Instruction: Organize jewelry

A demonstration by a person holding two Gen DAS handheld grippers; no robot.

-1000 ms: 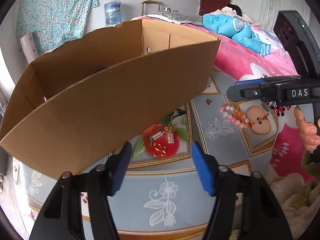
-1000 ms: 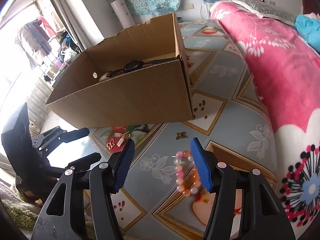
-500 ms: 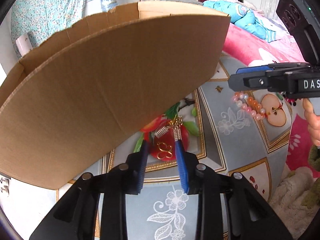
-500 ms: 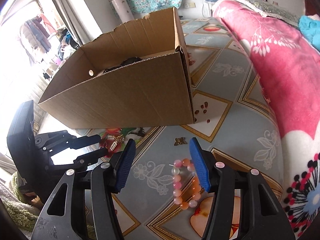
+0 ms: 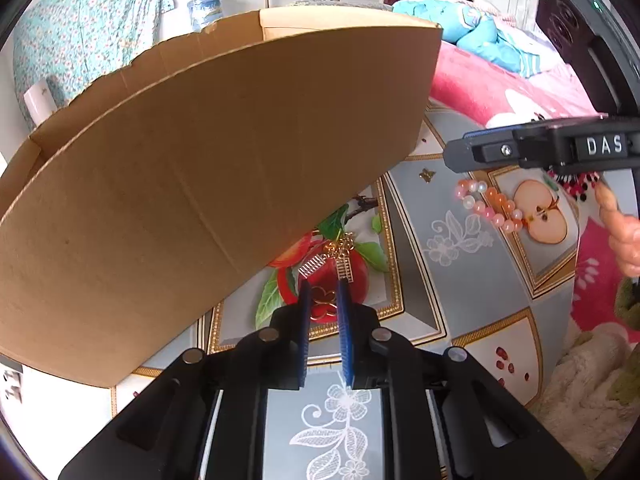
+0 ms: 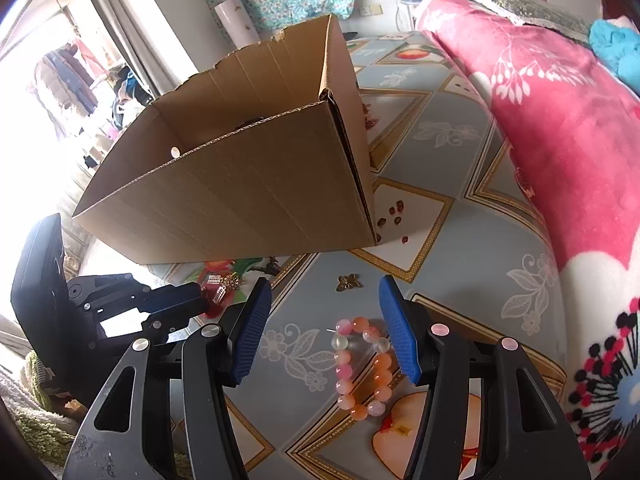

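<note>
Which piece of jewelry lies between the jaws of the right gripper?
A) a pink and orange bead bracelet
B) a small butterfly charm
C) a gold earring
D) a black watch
A: the pink and orange bead bracelet lies on the patterned floor mat between the open jaws of the right gripper.

pink blanket [image 6: 560, 112] | water jug [image 5: 206, 8] — floral curtain [image 5: 80, 40]

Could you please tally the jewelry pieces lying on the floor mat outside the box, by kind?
Bead bracelet: 1
Gold earring set: 1
Butterfly charm: 1
Total: 3
</note>
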